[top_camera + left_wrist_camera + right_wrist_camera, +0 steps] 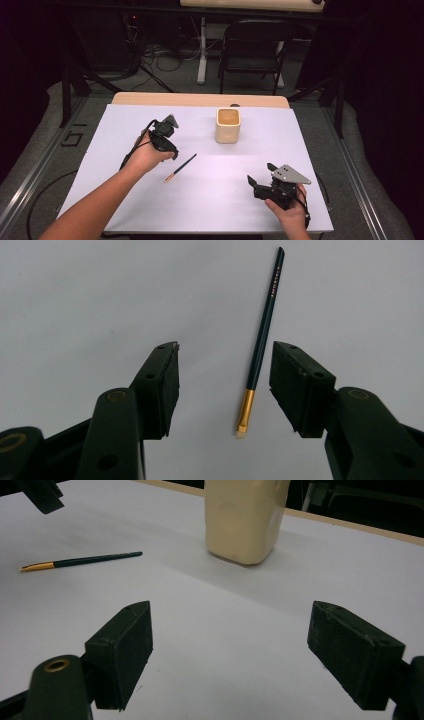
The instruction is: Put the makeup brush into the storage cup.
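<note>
The brush [180,168] lies flat on the white table [150,210], a little left of the middle, and nothing touches it. Its long axis runs on a diagonal: the gold ferrule with the short bristles points toward the person's side and to the left, and the dark handle end points away, toward the cream cup [228,126] that stands upright further back, well apart from it.

The left gripper [167,131] hangs just beside the brush, on its left, and looks down at it. In the left gripper view the brush [262,340] lies between the two jaws, nearer to the right one, and almost parallel to them, with the ferrule closest to the camera. The jaws are spread and hold nothing.

The right gripper [260,182] rests near the front right of the table, well apart from the brush; its jaws are also wide apart and empty.

So the left hand is clearly the nearer one. I judge that the left gripper needs to come down over the handle, and the jaws can then close across the thin shaft.
</note>
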`<action>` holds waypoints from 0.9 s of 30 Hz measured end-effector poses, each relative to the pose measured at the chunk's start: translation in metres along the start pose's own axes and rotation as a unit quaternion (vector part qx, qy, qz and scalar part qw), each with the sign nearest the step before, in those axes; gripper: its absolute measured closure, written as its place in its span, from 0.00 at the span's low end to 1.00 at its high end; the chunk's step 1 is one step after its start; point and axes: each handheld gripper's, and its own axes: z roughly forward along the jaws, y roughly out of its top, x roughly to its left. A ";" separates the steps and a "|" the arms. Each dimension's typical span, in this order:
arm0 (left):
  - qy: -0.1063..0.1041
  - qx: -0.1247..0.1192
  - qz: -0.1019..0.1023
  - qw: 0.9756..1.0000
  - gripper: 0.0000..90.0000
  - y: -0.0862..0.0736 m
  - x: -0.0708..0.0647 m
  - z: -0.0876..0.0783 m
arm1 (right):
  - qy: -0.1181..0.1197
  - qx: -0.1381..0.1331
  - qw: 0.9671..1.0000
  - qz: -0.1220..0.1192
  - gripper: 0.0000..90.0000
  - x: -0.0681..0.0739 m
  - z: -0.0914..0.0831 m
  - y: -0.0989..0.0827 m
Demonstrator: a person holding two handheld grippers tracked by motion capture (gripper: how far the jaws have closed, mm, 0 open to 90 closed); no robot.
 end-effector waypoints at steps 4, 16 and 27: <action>0.000 0.002 0.001 1.000 0.51 0.000 0.000 0.000 | 0.000 -0.001 1.000 0.000 0.20 0.000 0.000 0.000; -0.001 0.008 0.002 1.000 0.52 0.002 -0.003 0.004 | 0.000 -0.001 1.000 0.000 0.20 0.000 0.000 0.000; -0.006 0.019 0.010 1.000 0.54 0.006 -0.009 0.010 | 0.001 0.000 1.000 -0.001 0.20 0.000 0.000 0.000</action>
